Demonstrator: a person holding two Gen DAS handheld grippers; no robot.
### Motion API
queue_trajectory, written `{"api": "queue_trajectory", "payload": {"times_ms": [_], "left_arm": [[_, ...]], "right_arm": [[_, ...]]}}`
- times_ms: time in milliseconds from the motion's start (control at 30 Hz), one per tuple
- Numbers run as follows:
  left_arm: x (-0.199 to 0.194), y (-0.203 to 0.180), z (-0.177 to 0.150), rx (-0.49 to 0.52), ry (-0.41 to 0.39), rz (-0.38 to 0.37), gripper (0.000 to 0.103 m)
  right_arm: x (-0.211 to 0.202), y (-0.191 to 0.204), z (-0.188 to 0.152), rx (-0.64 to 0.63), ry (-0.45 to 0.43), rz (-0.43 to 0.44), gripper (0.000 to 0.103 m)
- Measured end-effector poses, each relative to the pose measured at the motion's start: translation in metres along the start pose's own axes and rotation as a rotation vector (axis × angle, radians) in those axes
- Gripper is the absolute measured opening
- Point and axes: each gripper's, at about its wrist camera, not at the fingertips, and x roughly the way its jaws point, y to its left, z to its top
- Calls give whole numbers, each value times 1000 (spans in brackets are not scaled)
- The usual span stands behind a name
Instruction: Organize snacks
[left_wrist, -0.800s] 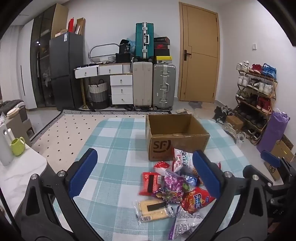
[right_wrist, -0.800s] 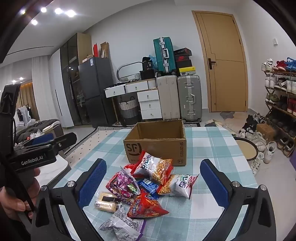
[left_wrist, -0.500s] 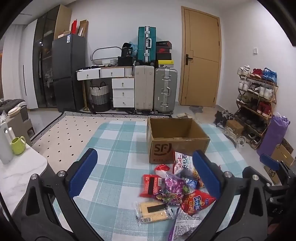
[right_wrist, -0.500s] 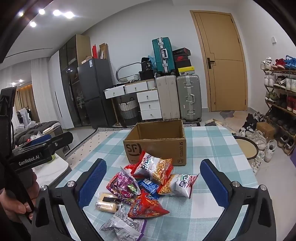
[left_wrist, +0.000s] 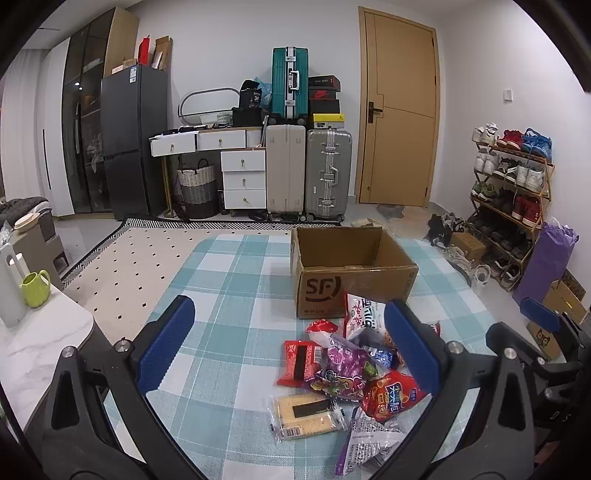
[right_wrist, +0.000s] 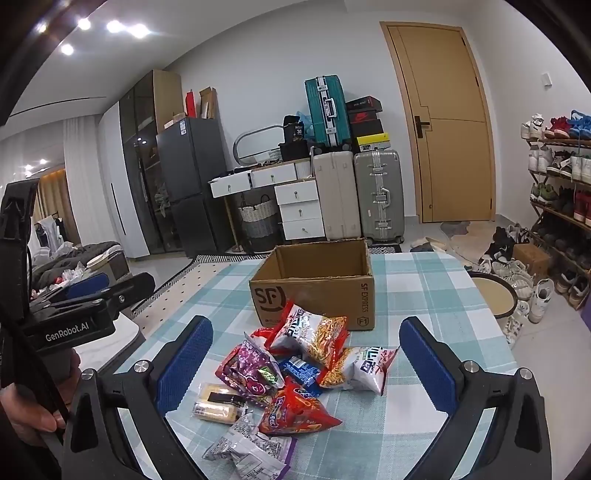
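A pile of snack packets (left_wrist: 351, 373) lies on the teal checked tablecloth (left_wrist: 229, 295), in front of an open, empty SF cardboard box (left_wrist: 351, 273). The pile includes a red bag (right_wrist: 295, 410), a purple bag (right_wrist: 251, 369), a yellow biscuit pack (left_wrist: 306, 410) and a silver packet (right_wrist: 251, 450). My left gripper (left_wrist: 288, 350) is open and empty, held above the table to the left of the pile. My right gripper (right_wrist: 303, 362) is open and empty, held above the pile. The box also shows in the right wrist view (right_wrist: 317, 284).
A white marble side table (left_wrist: 40, 332) with a green mug (left_wrist: 35, 288) stands left of the table. A shoe rack (left_wrist: 509, 192) and a purple bag (left_wrist: 543, 266) are on the right. Suitcases (left_wrist: 306, 170) and a door (left_wrist: 399, 110) stand behind.
Both grippers stay open and empty. The left view has tilted up slightly, so the box and pile sit a little lower in frame. The right view has barely moved.
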Motion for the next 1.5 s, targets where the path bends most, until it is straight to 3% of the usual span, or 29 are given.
{"api": "queue_trajectory", "payload": {"times_ms": [1500], "left_arm": [[4,-3,-7,-2,8,-5,102]], "right_arm": [[-1,0,-5,14,6,1,103]]}}
